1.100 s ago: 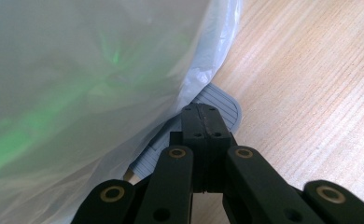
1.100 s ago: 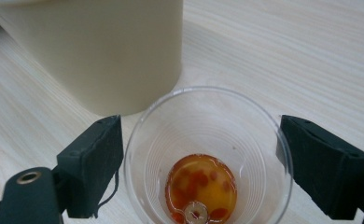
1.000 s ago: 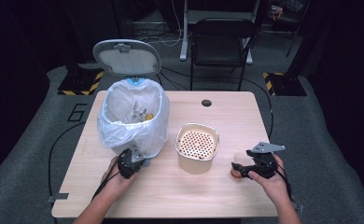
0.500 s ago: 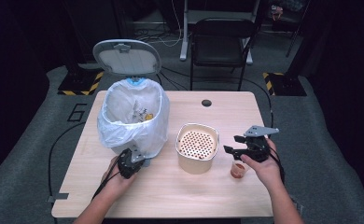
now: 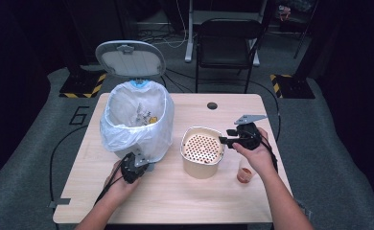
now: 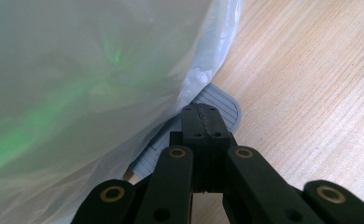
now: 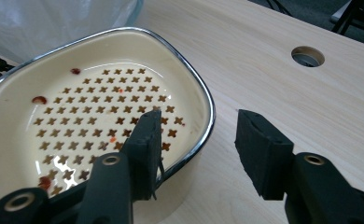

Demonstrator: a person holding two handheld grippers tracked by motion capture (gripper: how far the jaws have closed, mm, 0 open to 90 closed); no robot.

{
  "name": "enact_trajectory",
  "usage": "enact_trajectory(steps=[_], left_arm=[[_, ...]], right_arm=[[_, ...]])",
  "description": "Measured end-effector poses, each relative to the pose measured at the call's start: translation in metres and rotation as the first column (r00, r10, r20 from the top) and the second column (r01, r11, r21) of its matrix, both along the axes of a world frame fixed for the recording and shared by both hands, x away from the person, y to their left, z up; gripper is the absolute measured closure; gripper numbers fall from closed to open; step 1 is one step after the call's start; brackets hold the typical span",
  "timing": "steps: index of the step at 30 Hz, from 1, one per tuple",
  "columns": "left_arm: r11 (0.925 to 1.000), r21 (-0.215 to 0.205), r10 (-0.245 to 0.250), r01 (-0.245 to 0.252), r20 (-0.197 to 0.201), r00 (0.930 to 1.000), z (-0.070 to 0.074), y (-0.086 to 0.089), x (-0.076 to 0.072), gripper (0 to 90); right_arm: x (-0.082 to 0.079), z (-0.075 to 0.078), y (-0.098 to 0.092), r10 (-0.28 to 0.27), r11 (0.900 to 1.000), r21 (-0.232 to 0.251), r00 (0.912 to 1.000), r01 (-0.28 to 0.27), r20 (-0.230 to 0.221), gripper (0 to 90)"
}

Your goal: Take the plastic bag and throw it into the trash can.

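My left gripper (image 5: 142,166) is shut, with its jaws pressed together. In the left gripper view its tips (image 6: 201,110) rest on the grey ribbed pedal (image 6: 222,100) at the foot of the bin (image 5: 137,124). The bin is lined with a white bag and its lid (image 5: 130,58) stands raised. My right gripper (image 5: 227,139) is at the right rim of the cream perforated basket (image 5: 202,167). Its jaws have just been closing and still stand apart. In the right gripper view (image 7: 196,135) one jaw is inside the basket and one outside, with the rim (image 7: 204,100) between them untouched.
A small orange-brown thing (image 5: 245,175) lies on the table by my right wrist. Red crumbs dot the basket floor (image 7: 40,99). A cable hole (image 5: 212,105) is in the table's far side, and a black chair (image 5: 228,36) stands beyond the table.
My right gripper has moved up and left, from beside the small orange-brown thing to the basket's right rim, and its jaws have narrowed. The left gripper has stayed on the pedal.
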State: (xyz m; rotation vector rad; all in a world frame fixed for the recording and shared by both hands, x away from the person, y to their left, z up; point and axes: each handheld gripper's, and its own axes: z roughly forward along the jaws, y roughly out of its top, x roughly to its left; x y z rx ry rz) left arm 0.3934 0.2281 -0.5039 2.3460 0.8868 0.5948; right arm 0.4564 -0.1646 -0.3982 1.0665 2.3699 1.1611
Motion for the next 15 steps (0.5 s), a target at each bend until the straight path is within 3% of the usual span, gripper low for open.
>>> enact_trajectory(steps=[15], left_arm=[[1.0000,-0.005,0.000,0.000,0.000,1.0000,0.000,0.000,0.000,90.0]], right_arm=[[0.016,-0.012,0.013,0.000,0.999,-0.033,0.9995,-0.001,-0.030,73.8]])
